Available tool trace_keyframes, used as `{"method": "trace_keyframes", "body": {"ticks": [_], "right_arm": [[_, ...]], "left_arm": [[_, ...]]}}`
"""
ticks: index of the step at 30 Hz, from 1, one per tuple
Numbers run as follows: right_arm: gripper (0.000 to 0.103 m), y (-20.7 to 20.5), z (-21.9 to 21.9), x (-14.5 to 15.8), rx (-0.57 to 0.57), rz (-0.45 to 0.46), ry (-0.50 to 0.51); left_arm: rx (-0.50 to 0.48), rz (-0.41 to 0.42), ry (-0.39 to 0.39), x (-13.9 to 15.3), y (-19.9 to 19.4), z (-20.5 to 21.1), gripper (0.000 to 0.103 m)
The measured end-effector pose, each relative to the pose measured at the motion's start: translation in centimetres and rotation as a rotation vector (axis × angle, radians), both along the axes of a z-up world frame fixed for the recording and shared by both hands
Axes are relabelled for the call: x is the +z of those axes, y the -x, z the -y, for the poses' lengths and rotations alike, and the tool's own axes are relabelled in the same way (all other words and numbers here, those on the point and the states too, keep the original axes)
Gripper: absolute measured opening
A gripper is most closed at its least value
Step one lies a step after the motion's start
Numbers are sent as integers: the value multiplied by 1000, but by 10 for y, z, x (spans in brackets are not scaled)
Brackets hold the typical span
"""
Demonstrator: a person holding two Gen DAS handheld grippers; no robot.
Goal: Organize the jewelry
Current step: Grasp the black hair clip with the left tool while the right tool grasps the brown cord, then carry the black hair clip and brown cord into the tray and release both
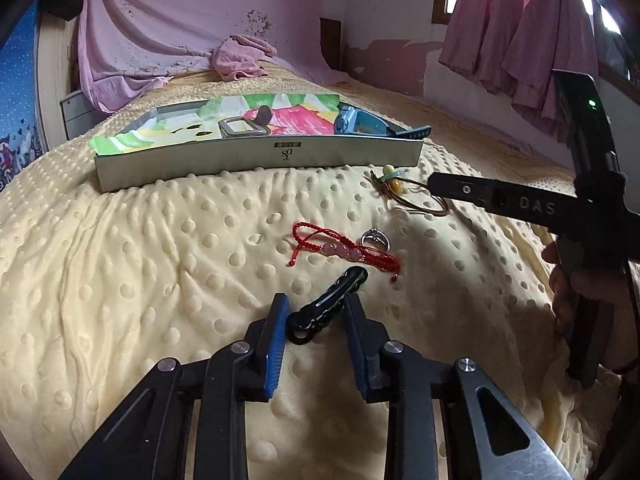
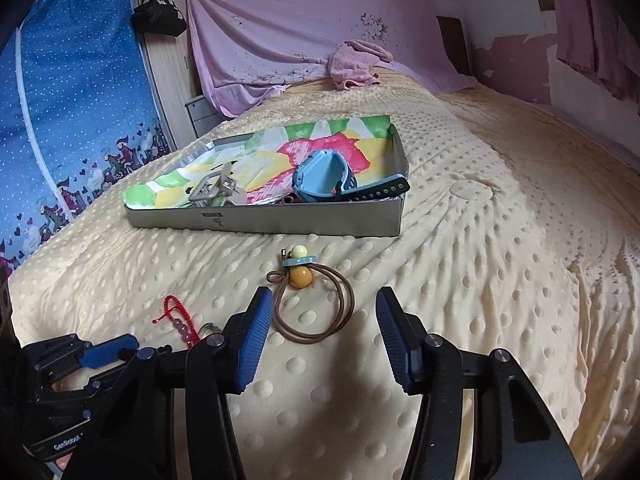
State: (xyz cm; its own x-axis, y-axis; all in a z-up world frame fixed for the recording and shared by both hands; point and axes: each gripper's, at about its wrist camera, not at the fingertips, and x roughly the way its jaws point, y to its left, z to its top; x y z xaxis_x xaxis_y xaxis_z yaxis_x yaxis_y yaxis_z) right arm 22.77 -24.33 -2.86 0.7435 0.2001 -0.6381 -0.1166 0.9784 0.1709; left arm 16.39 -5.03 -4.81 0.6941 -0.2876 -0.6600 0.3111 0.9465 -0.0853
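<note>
Left gripper spread around black chain, not yet pinching; right gripper released above brown cord loop; box beyond.

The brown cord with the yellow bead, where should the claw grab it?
Grab the yellow bead on the brown cord, coming straight down from above. The cord loop lies flat on the bumpy blanket and looks hard to pinch; the bead stands higher. The open right claw hovers just behind it.

Home bedroom: bed under dotted blanket, pink curtains.
</note>
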Motion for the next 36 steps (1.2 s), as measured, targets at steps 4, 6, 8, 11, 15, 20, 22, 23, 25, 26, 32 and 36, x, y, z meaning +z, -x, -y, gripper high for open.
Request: {"method": "trace_keyframes", "body": {"ticks": [4, 6, 8, 11, 15, 20, 22, 23, 25, 26, 32, 36], "right_arm": [[44, -12, -1, -10, 6, -32, -10], [39, -17, -2, -15, 14, -53, -20], [39, -17, -3, -17, 20, -57, -35], [33, -16, -5, -20, 25, -59, -50], [18, -16, -7, -23, 40, -65, -60], [6, -12, -11, -22, 59, -58, -75], [4, -10, -13, -20, 79, -53, -80], [4, -9, -15, -19, 92, -47, -88], [3, -6, -17, -16, 113, -34, -93], [3, -4, -19, -14, 126, -27, -97], [3, 11, -19, 4, 154, 61, -96], [3, 14, -20, 13, 160, 98, -89]], "left_arm": [[-15, -14, -20, -1, -3, 6, 20], [-19, -23, -30, -2, -7, 9, 19], [-20, -29, -34, -2, -10, 11, 16], [-19, -38, -27, -2, -14, 11, 15], [-18, -47, -1, -2, -17, 9, 15], [-11, -37, 29, 0, -15, 6, 15], [-18, -32, 30, 1, -13, 6, 15], [-28, -31, 34, 3, -11, 6, 15], [-44, -28, 45, 5, -8, 7, 15], [-49, -19, 48, 8, -4, 7, 15], [-21, 24, 82, 19, 0, 2, 15], [9, 42, 102, 27, -6, 0, 15]]}}
